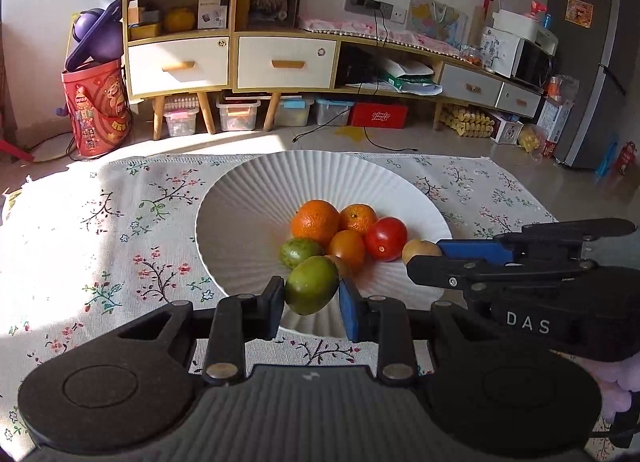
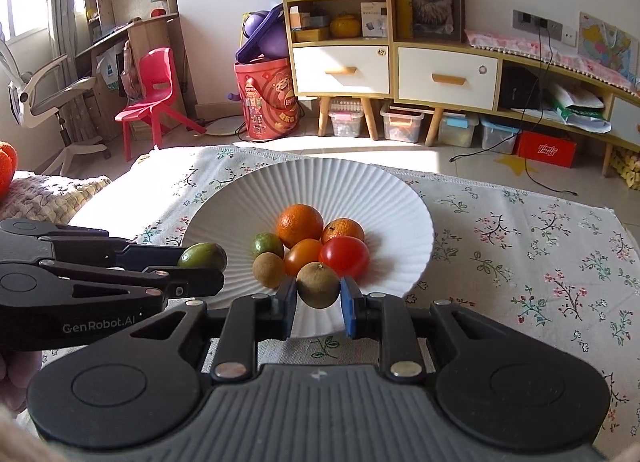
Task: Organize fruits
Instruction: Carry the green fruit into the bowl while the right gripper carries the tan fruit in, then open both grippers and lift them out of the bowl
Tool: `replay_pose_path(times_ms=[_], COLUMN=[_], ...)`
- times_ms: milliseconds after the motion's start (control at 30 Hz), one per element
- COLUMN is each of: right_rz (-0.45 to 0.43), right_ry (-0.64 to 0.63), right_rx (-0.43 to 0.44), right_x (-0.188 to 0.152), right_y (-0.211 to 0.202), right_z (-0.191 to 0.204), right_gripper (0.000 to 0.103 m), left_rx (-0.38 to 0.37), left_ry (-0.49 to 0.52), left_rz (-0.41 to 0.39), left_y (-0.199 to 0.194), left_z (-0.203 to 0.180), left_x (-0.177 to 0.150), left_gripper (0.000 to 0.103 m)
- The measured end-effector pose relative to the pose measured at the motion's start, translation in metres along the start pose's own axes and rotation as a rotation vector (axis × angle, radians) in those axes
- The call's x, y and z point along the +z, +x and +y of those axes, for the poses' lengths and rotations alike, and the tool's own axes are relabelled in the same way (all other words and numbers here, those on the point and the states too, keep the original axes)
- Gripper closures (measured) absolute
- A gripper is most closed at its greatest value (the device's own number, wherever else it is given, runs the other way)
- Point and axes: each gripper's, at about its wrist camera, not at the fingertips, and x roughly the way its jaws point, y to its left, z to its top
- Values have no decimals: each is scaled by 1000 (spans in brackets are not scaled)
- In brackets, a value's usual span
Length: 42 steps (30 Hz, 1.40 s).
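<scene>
A white ribbed plate holds an orange, a smaller orange, an orange tomato, a red tomato, a small green fruit and a brown fruit. My left gripper is shut on a green fruit over the plate's near rim. My right gripper is shut on a brown fruit over the plate's near edge, right of the left gripper.
The plate stands on a floral tablecloth. Orange fruit shows at the far left edge. Beyond the table are a cabinet with drawers, a red bucket and a red chair.
</scene>
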Motion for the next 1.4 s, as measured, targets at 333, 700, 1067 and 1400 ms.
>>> replay_pose_path(times_ms=[333,700,1067,1400], right_rz=[31,37,-1,36], right_ry=[4,-4,44,29], right_rx=[-11,-12,-53,-162], right_x=[1,2,8,-2], right_y=[13,14,-6,-34], right_z=[1,1,-6,2], right_gripper=[82,80,64,49], left_rx=[26,8,13,105], left_ry=[-5,1,-32,-107], left_rz=[28,10,-8,56], left_y=[14,9,-18,-46], left_z=[0,0,-1,-5], left_x=[-1,-1,-2,-13], left_gripper=[89,87,61,33])
